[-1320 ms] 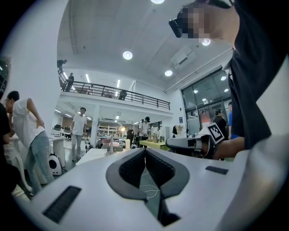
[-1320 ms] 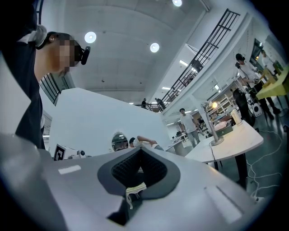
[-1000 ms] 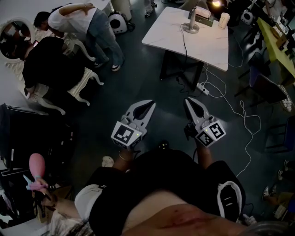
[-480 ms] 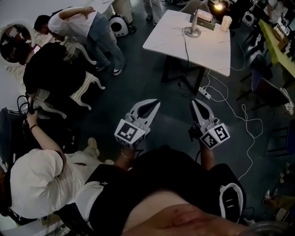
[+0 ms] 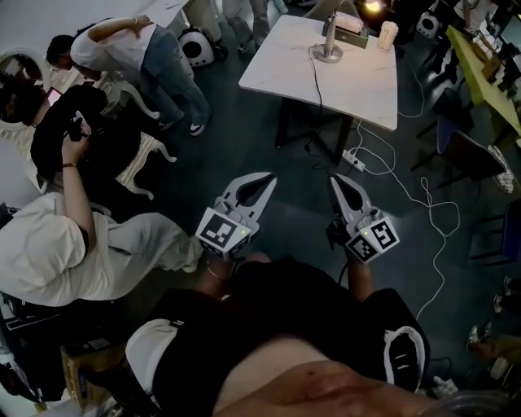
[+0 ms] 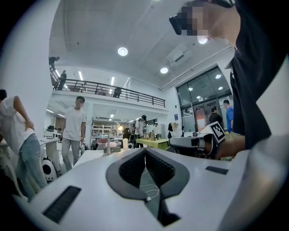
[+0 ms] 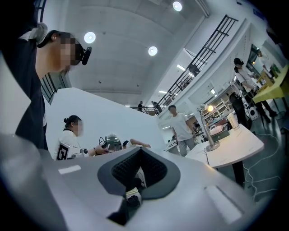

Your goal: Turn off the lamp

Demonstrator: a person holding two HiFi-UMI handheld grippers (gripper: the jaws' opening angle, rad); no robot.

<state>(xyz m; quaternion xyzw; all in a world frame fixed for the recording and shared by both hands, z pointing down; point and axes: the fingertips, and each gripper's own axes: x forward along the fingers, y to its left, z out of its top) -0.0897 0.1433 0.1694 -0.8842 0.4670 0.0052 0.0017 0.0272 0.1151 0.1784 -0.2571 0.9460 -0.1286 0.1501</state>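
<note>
Ahead, the desk lamp [image 5: 329, 50] stands at the far end of a white marble-topped table [image 5: 350, 89], at the top of the head view, and its head glows lit. Just beside it on the table are a box [image 5: 350, 23] and a pale cup [image 5: 387, 34]. The lamp's cord [image 5: 317, 77] runs across the tabletop and down to a power strip [image 5: 352, 156] on the dark floor [image 5: 244, 138]. The right gripper view shows the same lamp [image 7: 210, 135] off to the right, well apart from the jaws. Both tools are held low in front of the person, side by side and pointing toward the table, well short of it. The left gripper [image 5: 267, 177] has its jaws pressed together with nothing between them, and the right gripper [image 5: 335, 179] is likewise closed and empty. To the left, a person in a white shirt and jeans [image 5: 138, 45] bends over, and another person in white [image 5: 49, 244] crouches nearer.
</note>
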